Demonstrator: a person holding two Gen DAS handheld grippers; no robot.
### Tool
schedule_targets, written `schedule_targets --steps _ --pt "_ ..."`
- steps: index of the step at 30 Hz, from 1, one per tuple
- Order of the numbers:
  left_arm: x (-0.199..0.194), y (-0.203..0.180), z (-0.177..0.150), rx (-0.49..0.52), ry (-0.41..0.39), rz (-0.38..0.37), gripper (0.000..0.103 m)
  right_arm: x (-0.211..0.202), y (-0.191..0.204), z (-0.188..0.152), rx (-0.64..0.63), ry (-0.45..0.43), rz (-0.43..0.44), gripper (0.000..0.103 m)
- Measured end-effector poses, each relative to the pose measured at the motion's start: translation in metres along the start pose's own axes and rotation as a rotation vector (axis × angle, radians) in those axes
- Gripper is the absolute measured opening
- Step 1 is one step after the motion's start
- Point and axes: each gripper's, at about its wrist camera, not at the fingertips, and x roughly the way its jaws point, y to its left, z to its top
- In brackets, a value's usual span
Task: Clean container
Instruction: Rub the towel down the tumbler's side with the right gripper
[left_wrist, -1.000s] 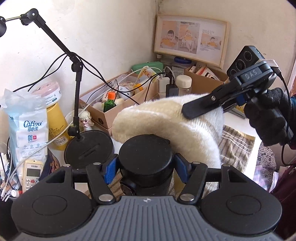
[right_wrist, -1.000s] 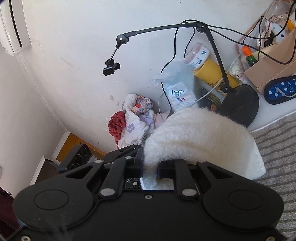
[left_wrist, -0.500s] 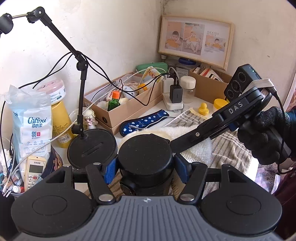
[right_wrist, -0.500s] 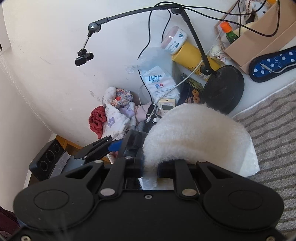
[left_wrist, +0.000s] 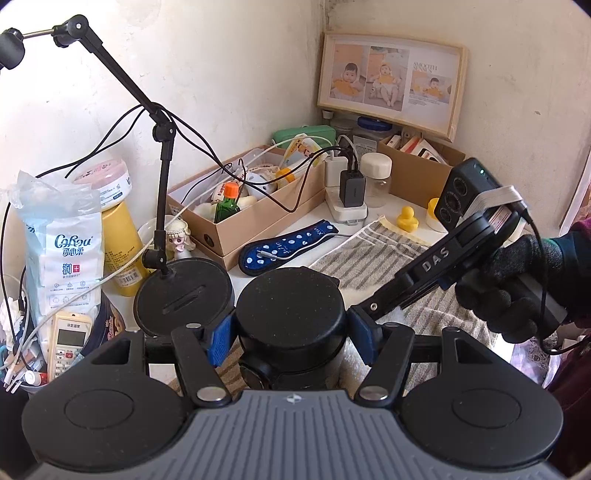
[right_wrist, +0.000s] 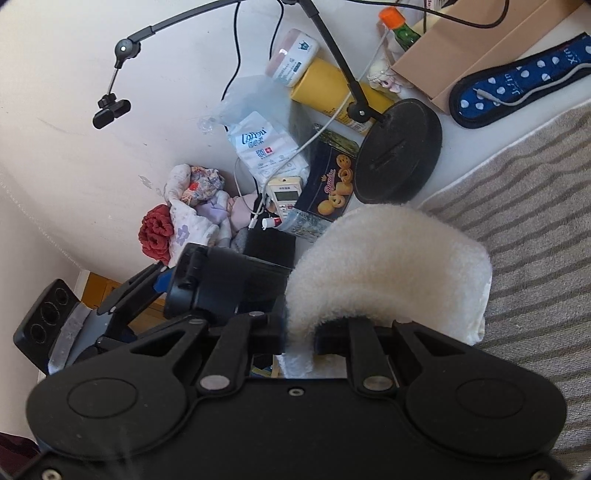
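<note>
A black cylindrical container (left_wrist: 291, 314) with a black lid stands upright, and my left gripper (left_wrist: 291, 334) is shut on it, its blue pads (left_wrist: 219, 338) pressed against both sides. My right gripper (right_wrist: 301, 334) is shut on a cream fluffy cloth (right_wrist: 388, 266) that arches forward from the jaws. In the left wrist view the right gripper (left_wrist: 384, 301) sits low against the container's right side, held by a gloved hand (left_wrist: 509, 280). There only a tuft of the cloth (left_wrist: 397, 315) shows. In the right wrist view the container (right_wrist: 221, 288) lies just left of the cloth.
A striped grey towel (left_wrist: 388, 251) covers the table under both grippers. Behind stand a black stand base (left_wrist: 183, 291), a cardboard box (left_wrist: 258, 218) of small items, a blue dotted strap (left_wrist: 288, 243), a charger (left_wrist: 349, 192) and a yellow duck (left_wrist: 406, 218). A wipes pack (left_wrist: 66, 251) and a remote (left_wrist: 68, 339) sit left.
My right gripper has come down with the cloth, from above and behind the lid to low beside the container's right side. The left gripper and container have stayed put.
</note>
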Motion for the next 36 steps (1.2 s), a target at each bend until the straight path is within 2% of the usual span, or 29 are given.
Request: schedule_targets --steps 24,31,36 --pt "0.002 -0.006 -0.002 -0.004 -0.003 0.003 0.063 0.027 -0.068 -0.018 0.129 0.068 -0.135 0.012" --pt "0.002 -0.006 -0.002 -0.002 -0.001 0.004 0.063 0.025 -0.084 -0.023 0.225 0.045 -0.104 0.009" --pt "0.001 -0.005 -0.003 -0.005 -0.002 0.005 0.063 0.018 -0.081 -0.03 0.299 0.022 0.007 0.013"
